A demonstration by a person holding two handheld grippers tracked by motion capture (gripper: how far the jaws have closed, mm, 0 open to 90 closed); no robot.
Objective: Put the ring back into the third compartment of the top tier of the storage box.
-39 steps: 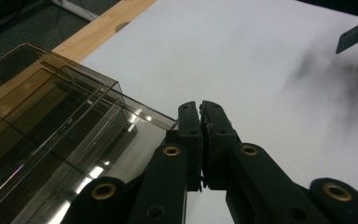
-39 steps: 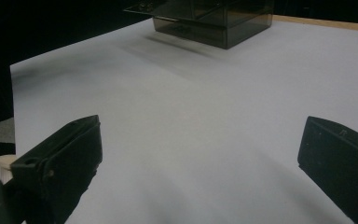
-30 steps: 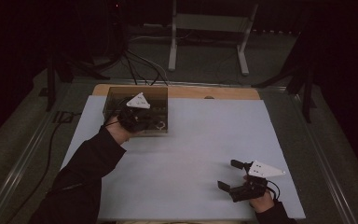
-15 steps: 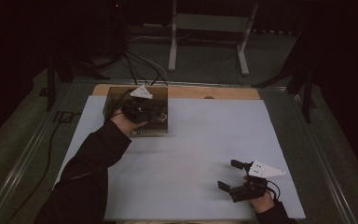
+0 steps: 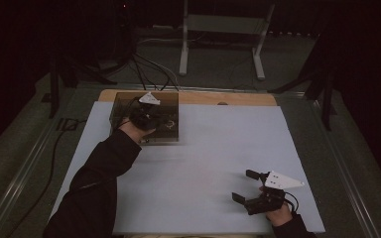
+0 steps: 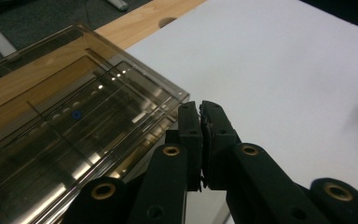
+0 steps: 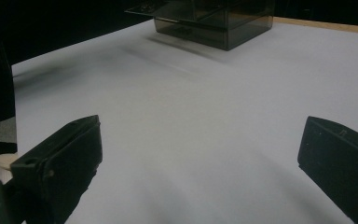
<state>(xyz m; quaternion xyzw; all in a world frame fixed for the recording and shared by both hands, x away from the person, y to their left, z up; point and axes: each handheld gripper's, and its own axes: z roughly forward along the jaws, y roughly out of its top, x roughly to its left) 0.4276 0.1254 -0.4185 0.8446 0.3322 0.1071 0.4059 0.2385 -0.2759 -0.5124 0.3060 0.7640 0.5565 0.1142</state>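
Your left gripper [image 5: 146, 115], jaws clenched on nothing, over smoked box [image 5: 166, 119] at table's [image 5: 218, 148] far-left corner; right gripper [image 5: 244, 186] released, near edge.

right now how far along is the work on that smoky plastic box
Early. Done: the box sits on the white sheet's far-left corner, lid seemingly on. In hand: the left gripper, jaws shut and empty, is at the box's edge. Left: any grasp; the right gripper rests open near the front edge.

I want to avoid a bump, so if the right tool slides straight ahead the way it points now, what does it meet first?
Probably nothing near: the right tool, jaws wide open, faces bare white sheet. The smoky transparent box sits far ahead, roughly in line, though depth is hard to judge.
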